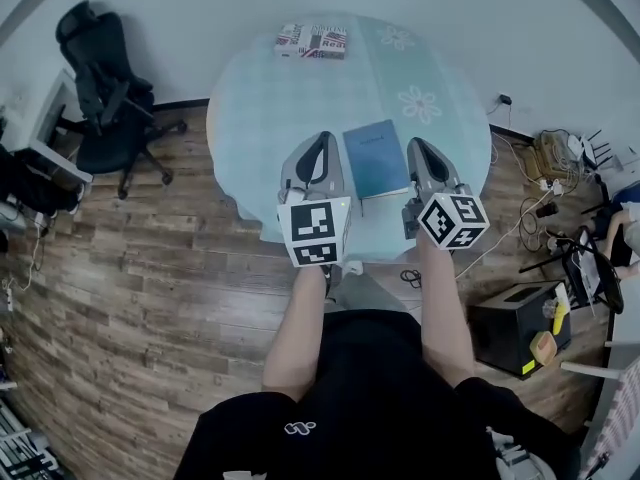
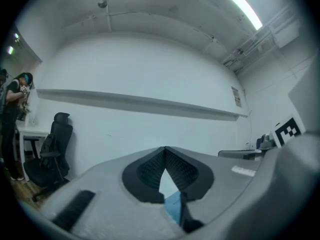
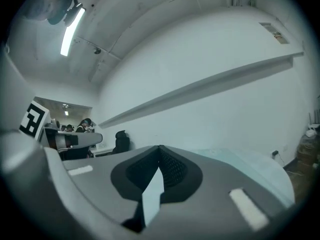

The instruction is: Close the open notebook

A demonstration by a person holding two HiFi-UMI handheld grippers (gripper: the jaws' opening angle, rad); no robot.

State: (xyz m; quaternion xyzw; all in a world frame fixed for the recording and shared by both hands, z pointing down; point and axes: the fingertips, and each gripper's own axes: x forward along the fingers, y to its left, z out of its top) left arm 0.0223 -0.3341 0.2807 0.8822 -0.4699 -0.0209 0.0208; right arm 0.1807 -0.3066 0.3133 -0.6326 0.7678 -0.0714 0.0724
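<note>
A blue notebook (image 1: 375,158) lies closed and flat on the round table (image 1: 260,108) with its pale tablecloth. My left gripper (image 1: 322,138) hangs just left of the notebook, above the table, with its jaws meeting at the tips and nothing between them. My right gripper (image 1: 416,145) hangs just right of the notebook, also shut and empty. Both point level toward the white wall. In the left gripper view the shut left gripper (image 2: 165,149) shows a sliver of the blue notebook (image 2: 173,207) below the pads. In the right gripper view the right gripper (image 3: 160,147) has its tips together.
A printed box (image 1: 312,40) lies at the table's far edge. A black office chair (image 1: 105,88) stands left of the table on the wooden floor. A black box (image 1: 510,323) and cables (image 1: 545,173) sit on the floor at the right. A person (image 2: 10,124) stands at a desk far left.
</note>
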